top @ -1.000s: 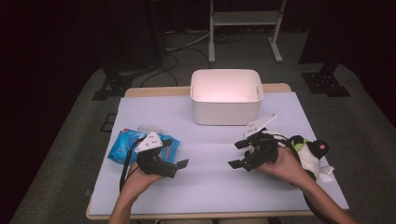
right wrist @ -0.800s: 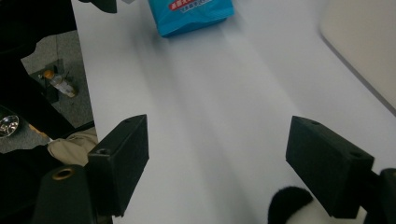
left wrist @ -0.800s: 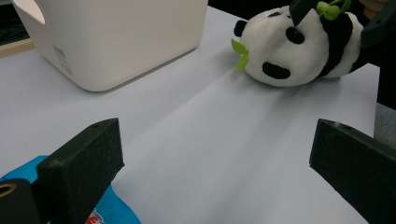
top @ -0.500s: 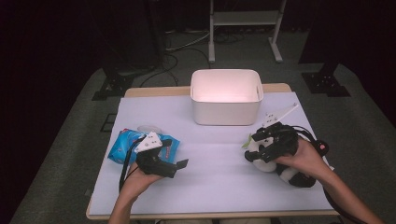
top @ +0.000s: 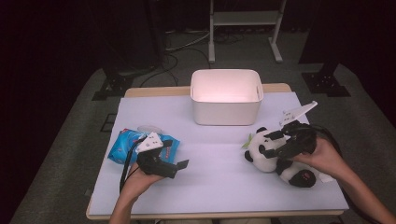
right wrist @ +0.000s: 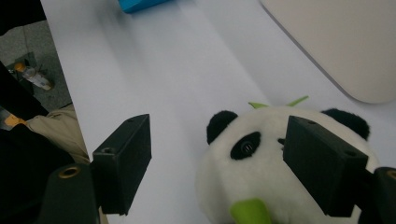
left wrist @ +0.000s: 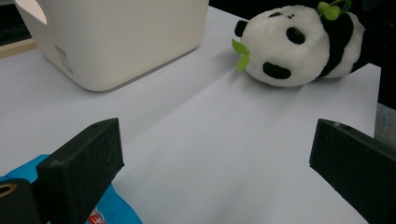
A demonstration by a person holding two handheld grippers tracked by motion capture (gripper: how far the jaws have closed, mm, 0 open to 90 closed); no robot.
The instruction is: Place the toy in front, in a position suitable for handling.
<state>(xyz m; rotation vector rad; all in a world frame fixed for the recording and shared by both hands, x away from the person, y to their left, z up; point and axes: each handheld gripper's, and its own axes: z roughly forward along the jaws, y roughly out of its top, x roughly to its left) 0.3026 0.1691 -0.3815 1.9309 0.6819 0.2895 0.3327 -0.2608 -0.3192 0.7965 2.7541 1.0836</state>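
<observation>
A black-and-white panda plush (top: 256, 154) with green leaves lies on the right of the pale table cover (top: 219, 186). My right gripper (top: 269, 144) stands open over it, and the jaws straddle the panda's head (right wrist: 280, 186) without pressing on it. Left of centre, my left gripper (top: 175, 156) rests open and holds nothing, its jaws pointing right toward the panda (left wrist: 289, 44). A blue packet (top: 123, 145) lies just behind the left gripper. A white bin (top: 226, 95) stands at the middle back, with nothing in it that I can see.
The blue packet's corner (left wrist: 109, 214) sits right under the left jaw. The bin's wall (left wrist: 116, 37) is close ahead of the left gripper. A metal stand (top: 243, 18) and dark equipment feet are on the floor behind the table. A small bottle (right wrist: 35, 77) lies on the floor.
My right gripper has swung right from the bare table onto the panda plush and now straddles its head. The left gripper and blue packet have not moved.
</observation>
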